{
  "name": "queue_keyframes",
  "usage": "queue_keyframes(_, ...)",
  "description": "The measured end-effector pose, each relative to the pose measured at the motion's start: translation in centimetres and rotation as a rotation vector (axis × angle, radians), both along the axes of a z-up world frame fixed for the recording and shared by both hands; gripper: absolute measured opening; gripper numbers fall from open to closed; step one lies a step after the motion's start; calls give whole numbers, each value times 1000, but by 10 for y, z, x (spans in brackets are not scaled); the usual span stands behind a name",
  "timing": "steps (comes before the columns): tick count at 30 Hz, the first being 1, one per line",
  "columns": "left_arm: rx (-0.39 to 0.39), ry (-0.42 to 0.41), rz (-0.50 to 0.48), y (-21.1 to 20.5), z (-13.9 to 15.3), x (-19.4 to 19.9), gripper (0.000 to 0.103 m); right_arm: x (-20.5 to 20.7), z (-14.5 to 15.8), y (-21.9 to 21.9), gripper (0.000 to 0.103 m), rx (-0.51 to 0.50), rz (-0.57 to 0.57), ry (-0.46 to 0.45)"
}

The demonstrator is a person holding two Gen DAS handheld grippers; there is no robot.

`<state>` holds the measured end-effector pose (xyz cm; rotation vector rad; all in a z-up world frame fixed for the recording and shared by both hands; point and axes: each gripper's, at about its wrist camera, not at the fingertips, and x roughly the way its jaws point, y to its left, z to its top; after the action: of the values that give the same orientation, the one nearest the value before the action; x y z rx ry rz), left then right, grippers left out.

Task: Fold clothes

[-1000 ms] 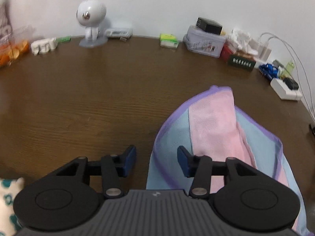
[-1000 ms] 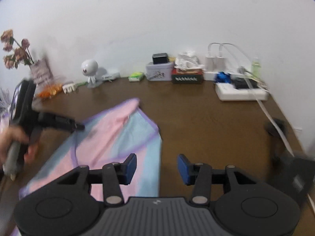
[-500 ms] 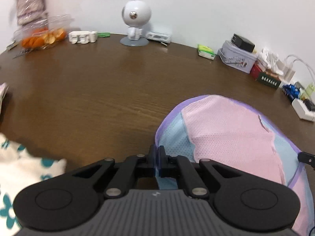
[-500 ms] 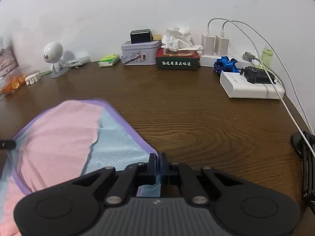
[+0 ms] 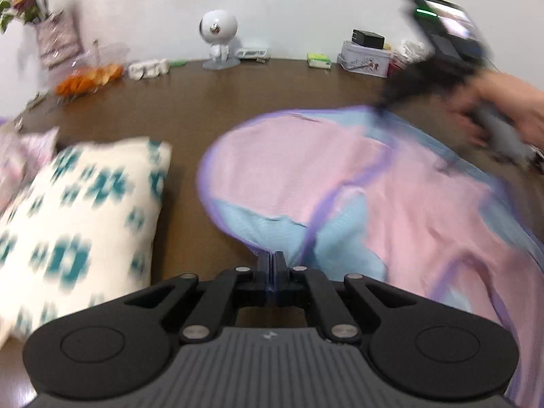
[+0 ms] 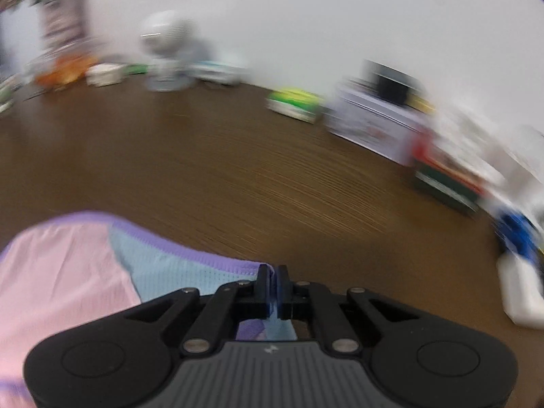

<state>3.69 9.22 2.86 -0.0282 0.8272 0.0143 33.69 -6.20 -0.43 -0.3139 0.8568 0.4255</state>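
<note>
Left tool (image 5: 271, 261): jaws pressed together, pinching the purple-trimmed hem of the pink and blue mesh garment (image 5: 357, 183) at its near edge.

Right tool (image 6: 272, 277): jaws also pressed together, with a fold of the garment's (image 6: 102, 272) purple trim and blue mesh caught between the pads. Cloth shows under the linkage too.

Garment lies spread on the brown wood counter (image 5: 190, 102), pink panel on top, blue mesh at the edges, purple binding running across it. In the left wrist view it fills the right half of the frame. A person's hand (image 5: 510, 102) holding the right tool's body is at the far right, above the garment's far corner; that area is heavily blurred.

Just left of the garment, apart from it: a white cushion with teal flower print (image 5: 68, 224), resting on the counter.

Along the wall at the back of the counter:
- white round-headed robot figurine (image 5: 217, 37)
- green packet (image 5: 318, 60)
- pale tin (image 5: 365, 57) with a black box on top
- bag of orange fruit (image 5: 88, 74)
- vase of dried flowers (image 5: 51, 34), far left

Right wrist view is motion-blurred; a white block (image 6: 520, 289) sits at the right edge of the counter.
</note>
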Motion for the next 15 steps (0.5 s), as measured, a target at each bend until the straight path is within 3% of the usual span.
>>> queue_keyframes(4, -23, 16, -49, -9, 1, -45, 3, -24, -1, 70, 6, -50, 212, -34)
queue_keyframes(7, -33, 9, -74, -8, 5, -72, 5, -52, 9, 95, 11, -30, 324, -28)
queue_keyframes(9, -40, -27, -66, 5, 15, -85, 6, -79, 33, 84, 26, 27, 351, -43)
queue_keyframes(11, -79, -78, -45, 24, 29, -93, 15, -112, 61, 60, 42, 74, 361, -84)
queue_keyframes(12, -101, -106, -40, 33, 34, -93, 26, -133, 73, 41, 47, 102, 355, -105)
queue_keyframes(13, -113, -138, -42, 41, 36, -89, 34, -157, 81, 16, 47, 145, 323, -113)
queue_keyframes(15, -110, -148, -33, 48, 35, -70, 33, -205, 80, -32, 46, 207, 234, -72)
